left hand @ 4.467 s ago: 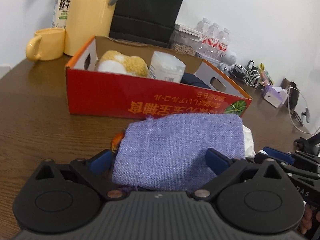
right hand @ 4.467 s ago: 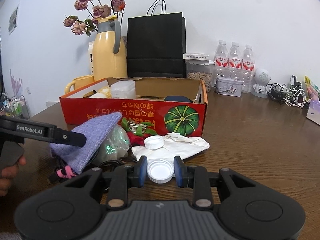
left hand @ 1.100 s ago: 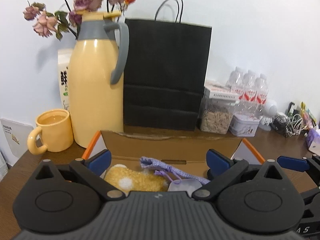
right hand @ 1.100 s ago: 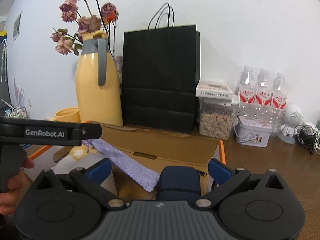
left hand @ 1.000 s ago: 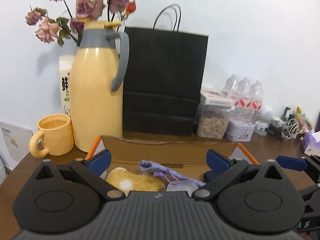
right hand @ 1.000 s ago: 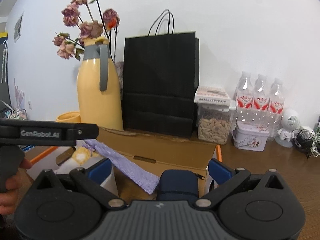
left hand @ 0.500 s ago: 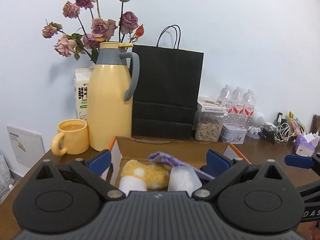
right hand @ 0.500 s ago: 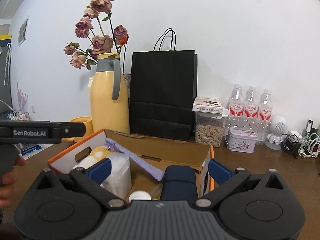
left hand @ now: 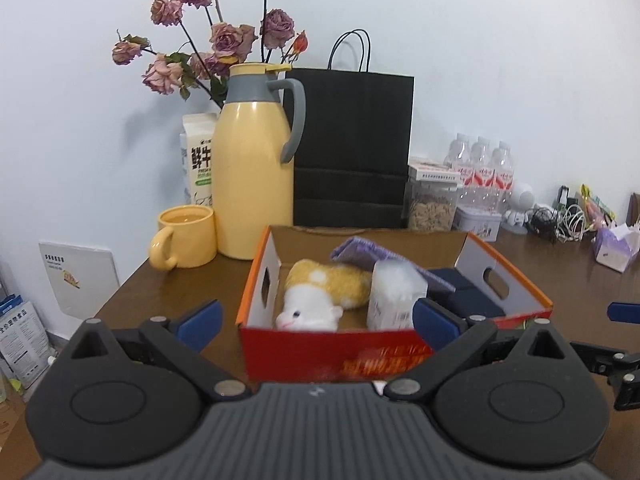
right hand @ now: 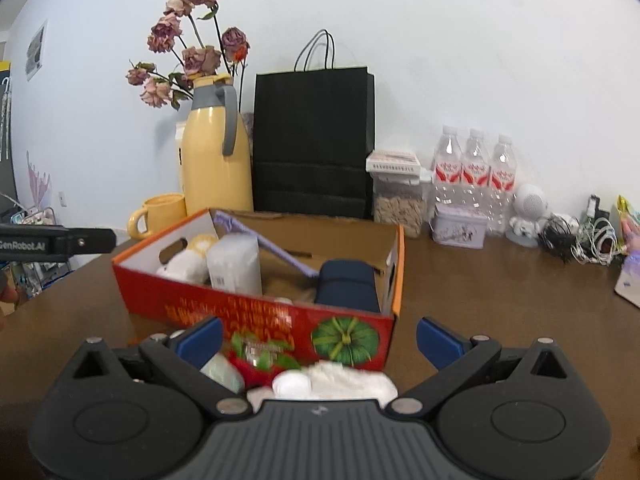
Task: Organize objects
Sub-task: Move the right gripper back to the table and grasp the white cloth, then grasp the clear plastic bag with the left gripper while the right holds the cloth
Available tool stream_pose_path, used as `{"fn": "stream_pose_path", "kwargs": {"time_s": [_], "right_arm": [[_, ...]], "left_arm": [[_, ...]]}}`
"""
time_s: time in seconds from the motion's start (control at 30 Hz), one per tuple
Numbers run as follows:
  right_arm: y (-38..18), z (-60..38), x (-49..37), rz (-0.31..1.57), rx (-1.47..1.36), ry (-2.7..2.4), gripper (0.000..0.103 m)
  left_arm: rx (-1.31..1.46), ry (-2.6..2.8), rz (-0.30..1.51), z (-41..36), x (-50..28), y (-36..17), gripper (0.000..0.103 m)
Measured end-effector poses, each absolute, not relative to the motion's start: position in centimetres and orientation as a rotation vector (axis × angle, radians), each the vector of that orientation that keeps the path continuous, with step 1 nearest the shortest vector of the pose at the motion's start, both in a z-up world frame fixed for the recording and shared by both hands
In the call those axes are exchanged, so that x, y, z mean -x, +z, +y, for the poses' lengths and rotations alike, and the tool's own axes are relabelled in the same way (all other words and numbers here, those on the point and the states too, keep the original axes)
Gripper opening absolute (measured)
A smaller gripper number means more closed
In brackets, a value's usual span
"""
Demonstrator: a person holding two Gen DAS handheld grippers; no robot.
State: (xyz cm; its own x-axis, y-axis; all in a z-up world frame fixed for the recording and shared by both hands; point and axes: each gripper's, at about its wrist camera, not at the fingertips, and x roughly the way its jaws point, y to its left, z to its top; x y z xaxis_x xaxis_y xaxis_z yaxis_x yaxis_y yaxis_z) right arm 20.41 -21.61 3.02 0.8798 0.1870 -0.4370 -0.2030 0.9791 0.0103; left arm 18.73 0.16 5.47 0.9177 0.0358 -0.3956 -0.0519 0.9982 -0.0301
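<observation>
At centre frame in both wrist views: one red cardboard box point(left hand: 332, 350), open-topped, on the brown table point(right hand: 500, 280). Contents as I read them: one yellow-and-white plush toy point(left hand: 324, 292), left side; one clear white container point(left hand: 394, 298) just beside it; one purple cloth pouch point(left hand: 362, 250) leaning across the back, partly over the container; one dark navy case point(right hand: 347, 286), right side.

Lower centre of the right wrist view, outside the box, against its front wall: a white cap point(right hand: 292, 385) on white cloth point(right hand: 352, 382), plus red and green oddments, blurred.

My left gripper point(left hand: 316, 322): fingers spread wide, nothing between them. My right gripper point(right hand: 318, 338): likewise wide apart and empty, above the loose items.

Behind the box, upper half of frame: yellow jug point(left hand: 254, 184), yellow mug point(left hand: 186, 236), black paper bag point(left hand: 352, 152).
</observation>
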Motion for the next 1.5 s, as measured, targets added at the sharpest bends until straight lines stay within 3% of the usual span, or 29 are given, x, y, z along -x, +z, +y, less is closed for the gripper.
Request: {"fn": "stream_pose_path", "kwargs": {"time_s": [0.63, 0.73, 0.93, 1.0, 1.07, 1.13, 1.5], "right_arm": [[-1.4, -22.7, -19.1, 0.572, 0.049, 0.167, 0.102], [-1.4, -22.1, -20.1, 0.564, 0.081, 0.18, 0.087], [-1.6, -19.9, -23.1, 0.586, 0.173, 0.244, 0.072], [-1.9, -19.2, -24.0, 0.605, 0.183, 0.246, 0.06], [-2.4, -18.8, -24.7, 0.617, 0.172, 0.258, 0.036], [-2.9, -18.7, -24.9, 0.618, 0.143, 0.275, 0.027], [-2.2, -20.1, -22.6, 0.496, 0.089, 0.246, 0.027]], "left_arm": [[0.046, 0.035, 0.489, 0.9, -16.7, 2.1, 0.103], [0.052, 0.033, 0.494, 1.1, -16.9, 1.9, 0.103], [0.057, 0.033, 0.498, 1.3, -17.2, 1.7, 0.103], [0.058, 0.038, 0.503, 1.4, -17.3, 1.6, 0.103], [0.061, 0.04, 0.51, 1.4, -17.4, 1.4, 0.103], [0.059, 0.04, 0.517, 1.4, -17.4, 1.3, 0.103], [0.079, -0.035, 0.581, 0.0, -17.7, 0.3, 0.103]]}}
